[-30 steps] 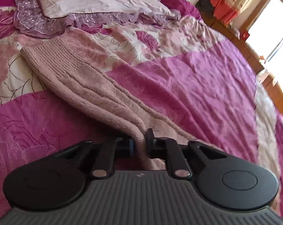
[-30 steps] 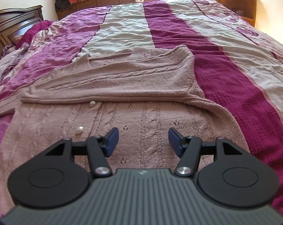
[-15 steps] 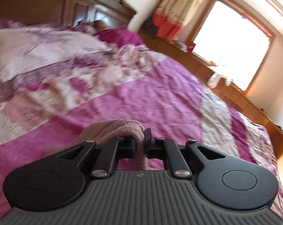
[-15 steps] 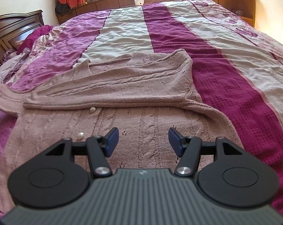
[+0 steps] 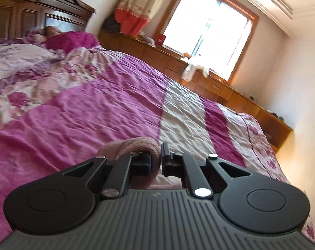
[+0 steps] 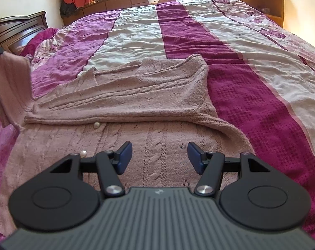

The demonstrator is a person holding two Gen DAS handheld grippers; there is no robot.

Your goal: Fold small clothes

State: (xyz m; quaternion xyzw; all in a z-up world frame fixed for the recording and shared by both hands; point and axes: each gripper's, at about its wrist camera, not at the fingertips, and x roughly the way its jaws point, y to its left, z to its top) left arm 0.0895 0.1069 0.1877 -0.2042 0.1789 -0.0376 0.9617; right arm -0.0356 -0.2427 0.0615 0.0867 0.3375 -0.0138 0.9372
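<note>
On bedspread (image 6: 251, 87): pink cardigan (image 6: 136, 95), its near hem lying hidden behind the right gripper (image 6: 160, 157), jaws standing spread and empty. Left gripper (image 5: 156, 160) is pinching a sleeve (image 6: 10, 87), its cuff running out of frame.

My left gripper (image 5: 156, 162) hides most of the pink sweater sleeve (image 5: 134, 145) it pinches. In my right view the sweater's (image 6: 120, 102) near hem vanishes behind the housing, and the lifted sleeve runs off the left edge.
</note>
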